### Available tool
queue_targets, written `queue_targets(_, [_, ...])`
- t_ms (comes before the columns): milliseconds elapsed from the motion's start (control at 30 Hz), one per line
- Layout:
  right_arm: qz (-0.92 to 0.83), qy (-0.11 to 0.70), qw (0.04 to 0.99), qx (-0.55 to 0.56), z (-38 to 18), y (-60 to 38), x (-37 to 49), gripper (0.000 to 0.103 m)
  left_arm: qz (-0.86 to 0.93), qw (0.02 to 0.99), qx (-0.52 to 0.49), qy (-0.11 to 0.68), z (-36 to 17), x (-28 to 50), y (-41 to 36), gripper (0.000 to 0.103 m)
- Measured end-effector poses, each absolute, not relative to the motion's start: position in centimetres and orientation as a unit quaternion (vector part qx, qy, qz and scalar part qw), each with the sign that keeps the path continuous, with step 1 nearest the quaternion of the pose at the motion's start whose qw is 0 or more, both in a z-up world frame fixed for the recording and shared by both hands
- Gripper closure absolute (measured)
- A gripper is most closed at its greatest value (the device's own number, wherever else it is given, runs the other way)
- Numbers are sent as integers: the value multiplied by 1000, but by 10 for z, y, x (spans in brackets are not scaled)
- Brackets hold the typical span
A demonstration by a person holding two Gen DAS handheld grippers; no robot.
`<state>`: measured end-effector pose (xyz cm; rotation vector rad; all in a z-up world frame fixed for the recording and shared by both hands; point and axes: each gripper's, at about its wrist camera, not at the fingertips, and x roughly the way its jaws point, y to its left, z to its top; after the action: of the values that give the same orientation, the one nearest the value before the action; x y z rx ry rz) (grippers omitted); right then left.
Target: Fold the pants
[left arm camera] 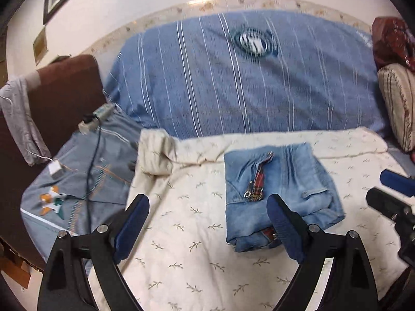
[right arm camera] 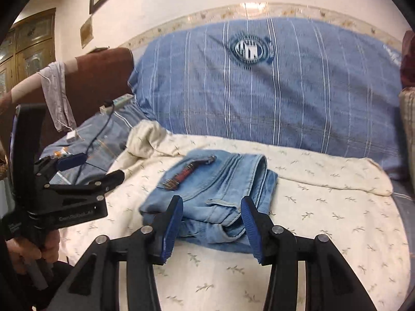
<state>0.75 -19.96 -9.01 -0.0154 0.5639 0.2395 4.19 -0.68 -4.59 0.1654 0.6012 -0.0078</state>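
Observation:
A pair of light blue jeans (left arm camera: 285, 176) (right arm camera: 220, 178) lies folded into a compact square on a cream leaf-print quilt (left arm camera: 194, 220) (right arm camera: 324, 207), zip and red tartan lining showing on top. My left gripper (left arm camera: 207, 199) hovers open over the quilt, with the jeans' left edge behind its right finger. It also shows at the left of the right wrist view as the left gripper (right arm camera: 96, 167), held in a hand. My right gripper (right arm camera: 212, 200) stands open just in front of the jeans' near edge, pads not pressing the cloth. In the left wrist view the right gripper (left arm camera: 389, 189) is at the right edge.
A large blue striped cover with a round badge (left arm camera: 233, 83) (right arm camera: 259, 90) rises behind the quilt. At the left are a brown chair back (left arm camera: 64, 96), a grey cloth (left arm camera: 18, 114), and a power strip with a black cable (left arm camera: 96, 116). A patterned cushion (left arm camera: 396, 103) sits at the right.

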Motion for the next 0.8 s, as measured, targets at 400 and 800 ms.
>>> queue_targets(400, [101, 243, 965, -6, -53, -181, -49, 52, -1, 964, 76, 256, -2, -16, 4, 10])
queue_targets(800, [89, 224, 970, 7, -36, -176, -75, 51, 3, 972, 78, 222, 20, -52, 11, 2])
